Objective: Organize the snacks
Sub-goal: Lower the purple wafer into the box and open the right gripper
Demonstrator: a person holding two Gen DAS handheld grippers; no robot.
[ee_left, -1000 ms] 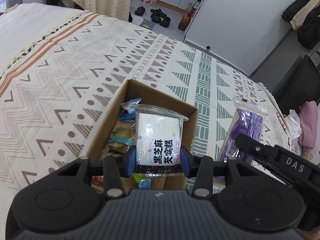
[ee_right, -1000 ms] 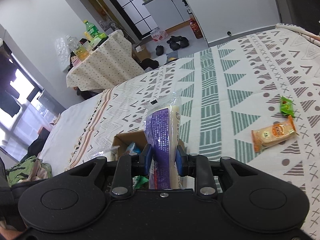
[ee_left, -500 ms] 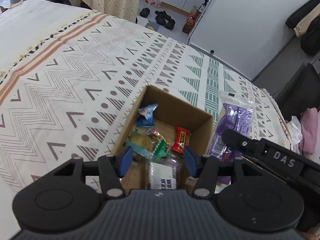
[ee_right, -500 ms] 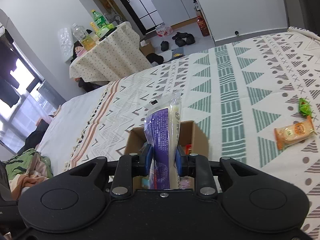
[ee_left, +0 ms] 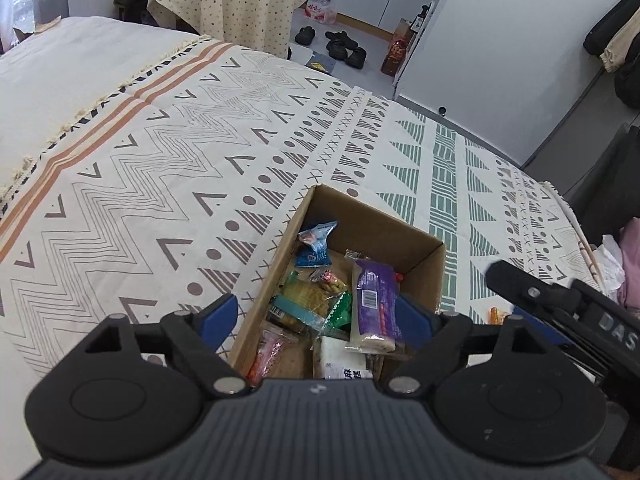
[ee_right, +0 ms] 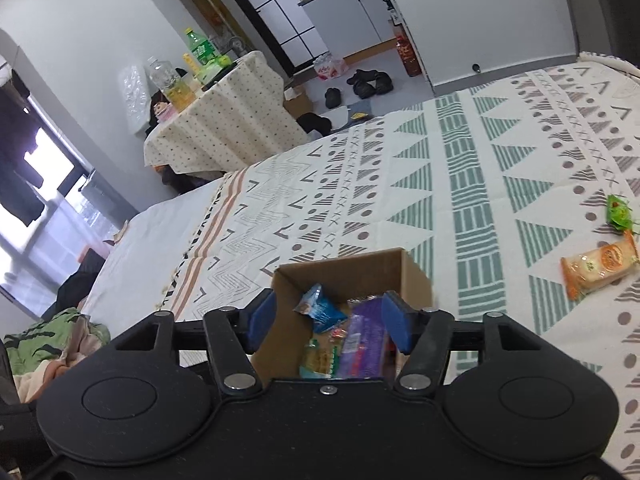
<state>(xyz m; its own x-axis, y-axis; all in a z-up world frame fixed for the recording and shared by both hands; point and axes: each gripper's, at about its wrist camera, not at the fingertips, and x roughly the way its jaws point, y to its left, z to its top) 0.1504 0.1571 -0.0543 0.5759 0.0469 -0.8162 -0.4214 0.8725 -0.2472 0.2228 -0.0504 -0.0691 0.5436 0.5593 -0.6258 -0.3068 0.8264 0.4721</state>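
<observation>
While both hand-held grippers (ee_left: 320,318) (ee_right: 330,318) gape empty, the purple packet (ee_left: 374,304) lies boxed.

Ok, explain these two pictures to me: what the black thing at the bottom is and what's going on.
No robot here: a person holds a hand-held claw in each hand, each with a camera looking along its blue pads. One picture looks past the left claw, the other past the right claw. Both hang above a cardboard box of snacks on a patterned bedspread. Both claws have just been opening and hold nothing; the purple packet lies in the box. An orange packet and a green sweet lie on the bedspread outside the box.
</observation>
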